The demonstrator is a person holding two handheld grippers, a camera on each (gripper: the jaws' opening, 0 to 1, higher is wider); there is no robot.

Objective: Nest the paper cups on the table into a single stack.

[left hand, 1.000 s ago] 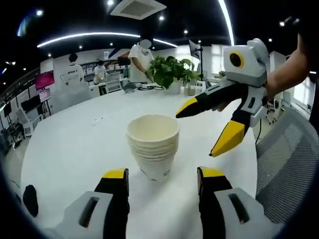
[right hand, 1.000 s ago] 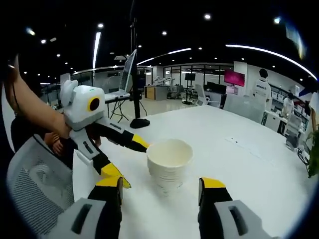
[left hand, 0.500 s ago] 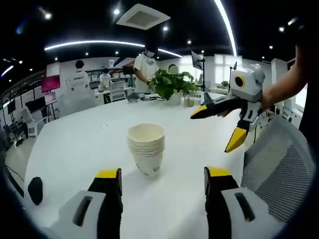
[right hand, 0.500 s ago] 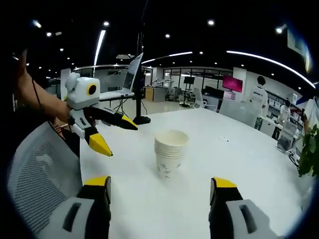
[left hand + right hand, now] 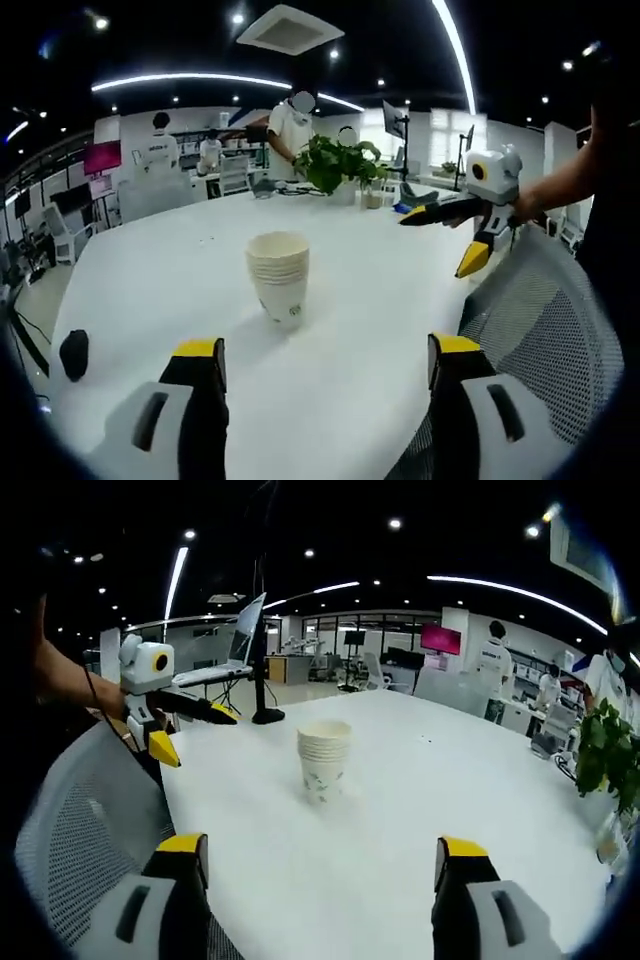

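Yellow-tipped jaws frame the near edge of both views, and we read each as spread wide with nothing between: our left gripper [image 5: 318, 365] in the left gripper view, our right gripper [image 5: 322, 865] in the right gripper view. Both hang at the near rim of the white surface [image 5: 180, 300], well apart from the cups.

Near us on one side is the mesh back of an office chair [image 5: 545, 330]. A small dark object [image 5: 74, 352] lies at the left edge of the surface in the left gripper view; we cannot tell what it is.

Farther out, alone near the middle of the surface, stands the stack of paper cups [image 5: 278, 275], upright, several rims showing one inside another. We see no loose cup anywhere, so we judge the nesting done.

Beyond it sits a potted plant [image 5: 335, 165], and people stand in the far office.

What could go wrong now is slight. The stack is light and tall for its base, so a gripper sweeping back across the surface could clip it and tip it. A cup seated crooked might also lean, though we cannot see that from here.
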